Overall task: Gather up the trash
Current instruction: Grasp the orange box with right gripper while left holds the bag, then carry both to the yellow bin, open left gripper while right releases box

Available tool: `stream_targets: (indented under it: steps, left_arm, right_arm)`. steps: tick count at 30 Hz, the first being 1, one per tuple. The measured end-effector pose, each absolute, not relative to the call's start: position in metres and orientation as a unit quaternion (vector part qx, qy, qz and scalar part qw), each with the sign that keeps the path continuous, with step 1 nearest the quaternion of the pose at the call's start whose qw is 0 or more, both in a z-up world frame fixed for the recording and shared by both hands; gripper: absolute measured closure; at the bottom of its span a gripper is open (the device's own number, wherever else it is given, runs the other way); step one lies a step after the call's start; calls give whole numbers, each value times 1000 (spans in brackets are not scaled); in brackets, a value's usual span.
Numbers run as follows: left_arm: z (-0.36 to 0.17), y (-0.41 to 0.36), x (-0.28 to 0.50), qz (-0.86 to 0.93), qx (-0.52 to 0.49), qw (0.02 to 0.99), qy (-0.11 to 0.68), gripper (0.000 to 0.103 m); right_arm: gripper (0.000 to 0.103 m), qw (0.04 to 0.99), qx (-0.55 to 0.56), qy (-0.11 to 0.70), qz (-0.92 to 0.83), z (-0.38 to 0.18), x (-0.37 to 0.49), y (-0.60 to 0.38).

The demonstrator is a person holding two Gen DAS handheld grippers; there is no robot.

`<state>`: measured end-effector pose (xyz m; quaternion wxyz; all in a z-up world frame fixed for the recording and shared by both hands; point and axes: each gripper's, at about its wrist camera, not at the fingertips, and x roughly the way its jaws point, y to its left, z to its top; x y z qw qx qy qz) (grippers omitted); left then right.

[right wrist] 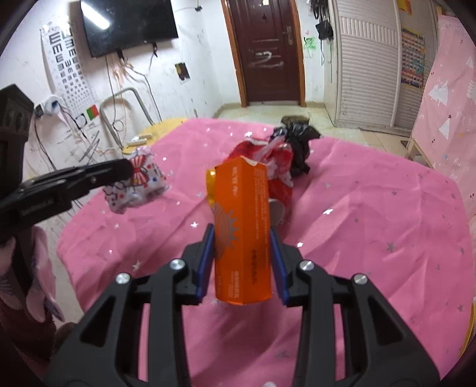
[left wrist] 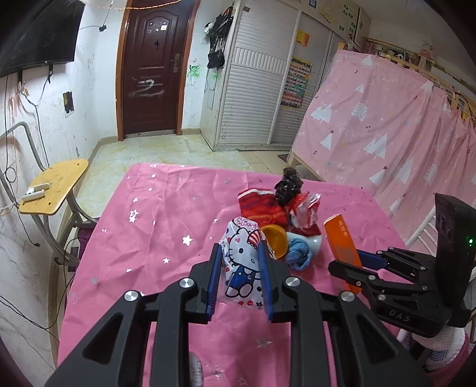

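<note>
My left gripper (left wrist: 239, 253) is shut on a white Hello Kitty plastic bag (left wrist: 242, 265), held above the pink tablecloth (left wrist: 154, 226); the bag also shows in the right wrist view (right wrist: 139, 181). My right gripper (right wrist: 241, 235) is shut on an orange carton (right wrist: 242, 229), lifted off the cloth; the carton also shows in the left wrist view (left wrist: 342, 247). On the table lie a red cloth (left wrist: 261, 208), a black crumpled bag (left wrist: 287, 184), a red-and-white wrapper (left wrist: 306, 208), an orange cup (left wrist: 275, 239), a white cup (left wrist: 309, 242) and a blue yarn ball (left wrist: 299, 256).
A yellow chair (left wrist: 56, 184) with white items stands left of the table. A pink curtain (left wrist: 386, 128) hangs on the right. A dark door (left wrist: 151, 68) and white wardrobe (left wrist: 255, 89) are at the back. A TV (right wrist: 128, 23) hangs on the left wall.
</note>
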<state>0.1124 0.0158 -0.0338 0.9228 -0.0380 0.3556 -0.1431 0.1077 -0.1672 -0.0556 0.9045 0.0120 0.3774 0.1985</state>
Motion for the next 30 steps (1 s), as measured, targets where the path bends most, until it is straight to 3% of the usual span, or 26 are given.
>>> stream_targets:
  steps: [15,30]
  left_arm:
    - [1,-60,97,-180,-4,927,328,87]
    - [18,-202,87,-273,48,907,317,86]
  right_arm:
    - [69,931,77,321,158,-34,83,-263]
    - [69,956,122,266,34,-21,50,-399]
